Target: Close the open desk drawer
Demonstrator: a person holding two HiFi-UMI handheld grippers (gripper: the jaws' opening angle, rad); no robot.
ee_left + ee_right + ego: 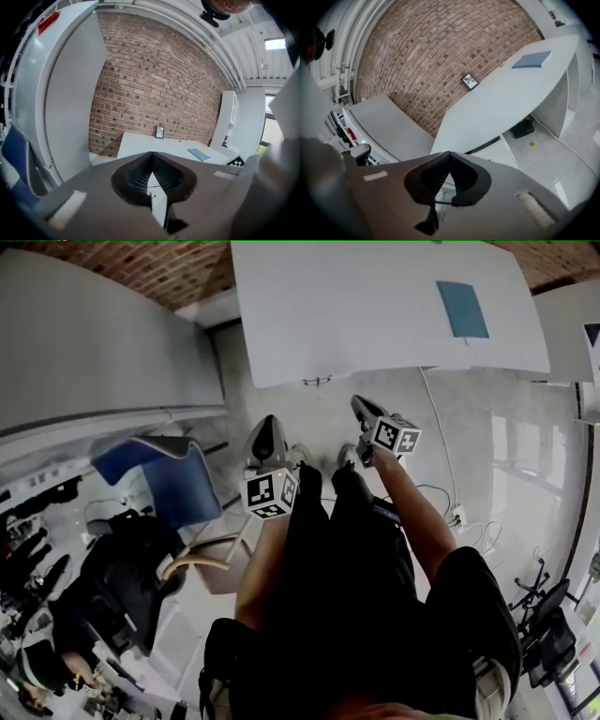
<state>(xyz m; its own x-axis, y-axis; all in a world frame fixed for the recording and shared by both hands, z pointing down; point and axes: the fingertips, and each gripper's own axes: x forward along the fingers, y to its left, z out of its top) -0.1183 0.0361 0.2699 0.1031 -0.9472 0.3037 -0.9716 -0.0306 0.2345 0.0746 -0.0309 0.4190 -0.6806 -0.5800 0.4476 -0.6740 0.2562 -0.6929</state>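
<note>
Red brick wall [154, 89], small picture frame [160, 132] standing against it, blue book [462, 308] lying flat, blue chair [173, 479] on the left, white cord [439, 432] on the floor [506, 465], black chair [551, 634] on the right

Left gripper [266, 424], right gripper [361, 406] near desk [375, 306]

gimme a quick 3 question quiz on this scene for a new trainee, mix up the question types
1. True or false: the left gripper has its fingers wide apart.
2. Pick one: the flat rectangular pad lying on the white desk is A red, B blue, C green.
3. Fill in: the wall behind that desk is built of red ____.

Key
1. False: the fingers are closed together, with nothing between them.
2. B
3. brick
</note>
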